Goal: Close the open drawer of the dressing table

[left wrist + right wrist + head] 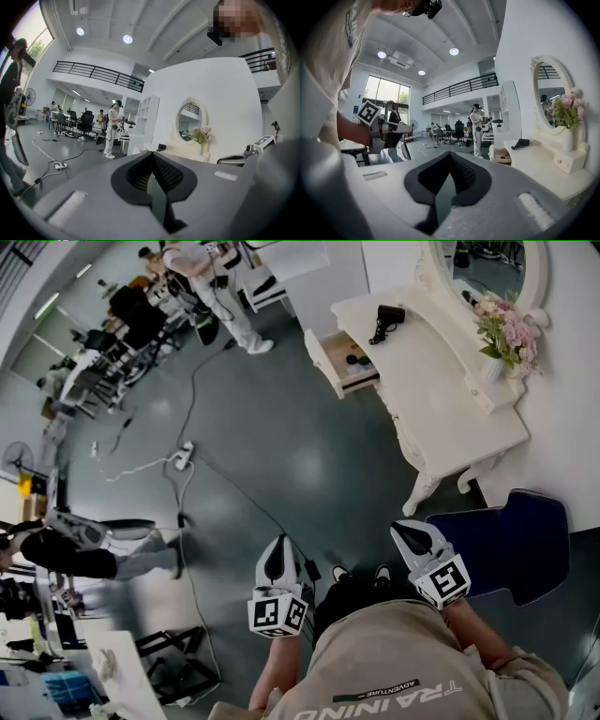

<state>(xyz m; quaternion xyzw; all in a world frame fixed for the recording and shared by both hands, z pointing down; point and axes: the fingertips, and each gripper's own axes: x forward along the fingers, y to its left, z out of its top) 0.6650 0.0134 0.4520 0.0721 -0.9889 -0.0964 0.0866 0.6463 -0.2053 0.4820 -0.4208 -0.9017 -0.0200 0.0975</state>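
Observation:
The white dressing table (441, 390) stands at the upper right of the head view, some way ahead of me. Its drawer (342, 360) is pulled out to the left, with small dark items inside. The drawer (504, 155) also shows in the right gripper view, left of the table top (539, 165). My left gripper (275, 557) and right gripper (415, 538) are held low near my body, far from the table. Both are shut and hold nothing. In the gripper views the left gripper (152, 155) and the right gripper (450, 155) have their jaws closed to a point.
A black hair dryer (386, 317), a vase of pink flowers (506, 334) and an oval mirror (487, 268) are on the table. A blue chair (511, 540) stands by my right side. Cables and a power strip (183, 457) lie on the floor. People stand at the left and far back.

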